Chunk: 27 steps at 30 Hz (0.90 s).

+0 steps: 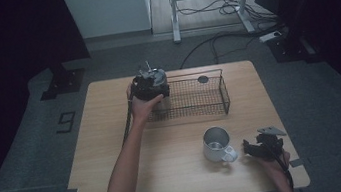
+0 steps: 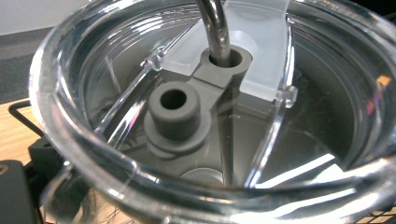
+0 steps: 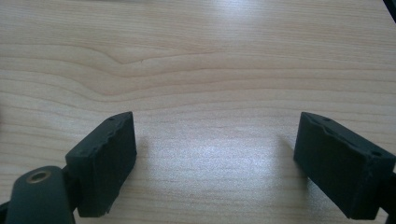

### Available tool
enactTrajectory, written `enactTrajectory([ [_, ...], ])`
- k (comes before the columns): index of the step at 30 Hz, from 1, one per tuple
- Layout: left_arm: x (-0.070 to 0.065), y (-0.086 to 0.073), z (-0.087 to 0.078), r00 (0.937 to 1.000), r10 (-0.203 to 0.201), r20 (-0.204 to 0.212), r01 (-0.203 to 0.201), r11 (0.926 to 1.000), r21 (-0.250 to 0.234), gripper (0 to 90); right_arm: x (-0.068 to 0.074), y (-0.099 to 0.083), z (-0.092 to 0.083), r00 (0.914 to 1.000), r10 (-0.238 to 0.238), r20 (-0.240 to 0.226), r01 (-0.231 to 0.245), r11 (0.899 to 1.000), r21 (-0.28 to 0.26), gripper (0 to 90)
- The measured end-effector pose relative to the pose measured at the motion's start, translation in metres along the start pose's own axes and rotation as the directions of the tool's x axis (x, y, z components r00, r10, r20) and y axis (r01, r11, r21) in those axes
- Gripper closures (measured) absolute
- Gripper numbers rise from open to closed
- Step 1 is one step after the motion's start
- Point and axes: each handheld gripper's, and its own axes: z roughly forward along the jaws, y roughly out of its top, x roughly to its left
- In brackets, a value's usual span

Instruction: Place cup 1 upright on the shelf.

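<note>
My left gripper (image 1: 151, 86) hovers over the left end of a black wire basket (image 1: 223, 89), shut on a clear plastic lid (image 1: 153, 73). Seen close in the left gripper view, the lid (image 2: 65, 140) has a grey rubber plug (image 2: 175, 109) and a metal straw (image 2: 215, 28) through a second grey collar. A metal mug (image 1: 215, 144) with a white handle stands on the table at the front right. Just right of it, my right gripper (image 1: 248, 147) rests low over the wood. In the right gripper view, the right gripper (image 3: 215, 140) is open and holds nothing.
The wooden table (image 1: 169, 172) has bare wood in front of the basket and on its left half. A small dark round object (image 1: 203, 79) lies at the basket's far side. Desk legs and cables are on the floor beyond the table.
</note>
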Motion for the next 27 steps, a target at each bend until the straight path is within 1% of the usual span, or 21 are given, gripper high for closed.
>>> enactTrajectory([
  [5, -0.002, -0.005, 0.004, 1.0000, 0.001, 0.003, -0.001, 0.9999, 0.015, 3.8, 0.000, 0.000, 0.000, 1.0000, 0.000, 0.000, 0.000, 1.000, 0.000, 12.8],
  [11, -0.003, -0.010, 0.007, 1.0000, 0.001, 0.005, -0.001, 0.9998, 0.018, 3.7, 0.000, 0.000, 0.000, 1.0000, -0.001, 0.000, 0.001, 1.000, 0.000, 12.8],
  [16, -0.004, -0.013, 0.009, 0.9998, 0.018, -0.008, -0.018, 0.9995, 0.026, 3.7, 0.000, 0.000, 0.000, 1.0000, 0.000, 0.000, 0.000, 1.000, 0.000, 12.8],
  [19, -0.004, -0.017, 0.011, 0.9999, 0.010, -0.012, -0.010, 0.9993, 0.037, 3.7, 0.000, 0.000, 0.000, 1.0000, 0.000, 0.000, 0.000, 1.000, 0.000, 12.8],
  [21, -0.003, -0.019, 0.010, 0.9999, -0.002, -0.013, 0.002, 0.9997, 0.023, 3.6, 0.000, 0.000, 0.000, 1.0000, 0.000, 0.000, 0.000, 1.000, 0.000, 12.8],
  [27, -0.001, -0.022, 0.008, 1.0000, -0.010, -0.001, 0.010, 0.9998, 0.014, 3.6, 0.000, 0.000, 0.000, 1.0000, 0.000, 0.000, 0.000, 1.000, 0.000, 12.8],
])
